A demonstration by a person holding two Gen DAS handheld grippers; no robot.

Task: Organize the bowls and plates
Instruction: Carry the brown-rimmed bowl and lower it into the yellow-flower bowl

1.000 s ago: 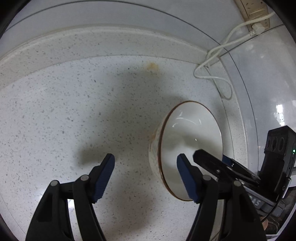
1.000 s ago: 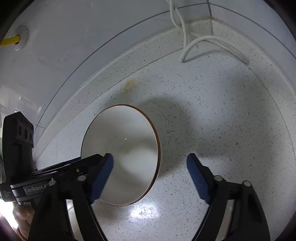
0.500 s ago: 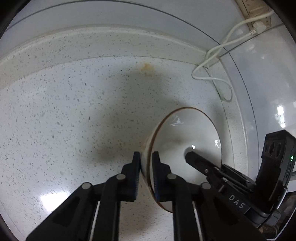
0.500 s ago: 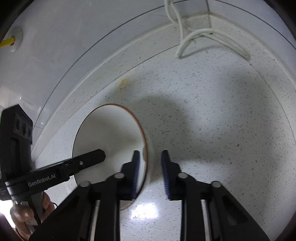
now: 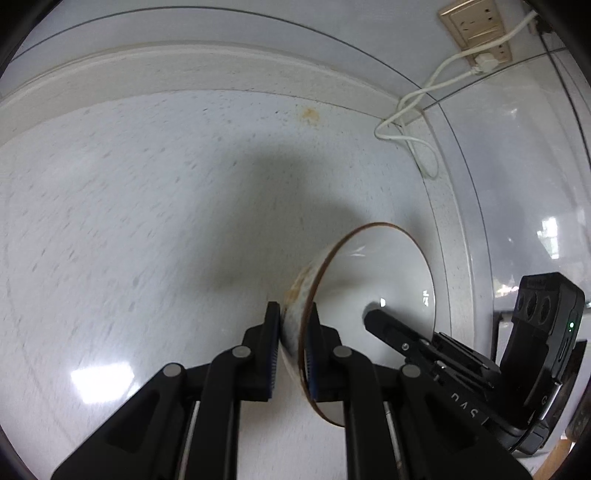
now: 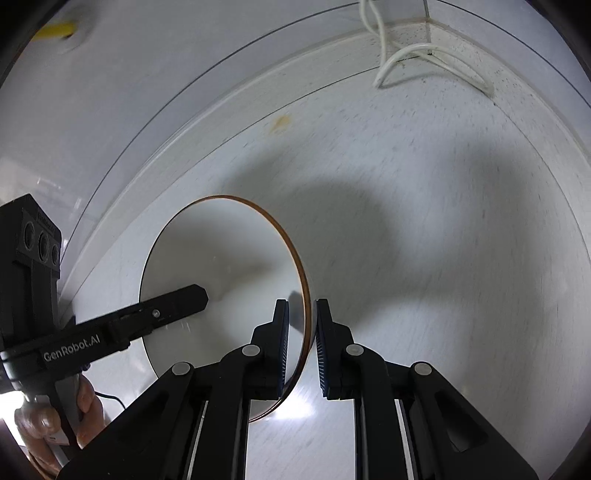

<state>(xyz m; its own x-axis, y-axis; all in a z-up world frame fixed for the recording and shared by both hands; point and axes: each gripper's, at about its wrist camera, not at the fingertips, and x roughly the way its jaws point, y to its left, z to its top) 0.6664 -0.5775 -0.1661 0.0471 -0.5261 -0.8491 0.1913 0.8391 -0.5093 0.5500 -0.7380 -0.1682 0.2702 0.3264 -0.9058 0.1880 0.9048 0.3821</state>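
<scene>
Both grippers were on the one bowl [image 5: 373,280], a white bowl with a thin brown rim. The left gripper [image 5: 292,343] pinched the bowl's wall on one side, one blue pad [image 5: 273,354] on the speckled outside and the other inside the rim. The right gripper [image 6: 300,343] pinched the opposite side of the rim the same way, one finger inside the bowl and one outside. The bowl sat over the speckled white countertop [image 5: 129,221], its dark shadow falling on the stone behind it; whether its base touched the stone could not be told. Beyond the bowl, an orange-brown stain [image 5: 309,113] marked the countertop near the raised back edge. Farther from the bowl, a white cable [image 5: 417,107] looped in the corner and ran up to a wall socket [image 5: 476,29]. In the right wrist view, the person's hand [image 6: 55,417] gripped the left gripper's handle, beside the bowl.
</scene>
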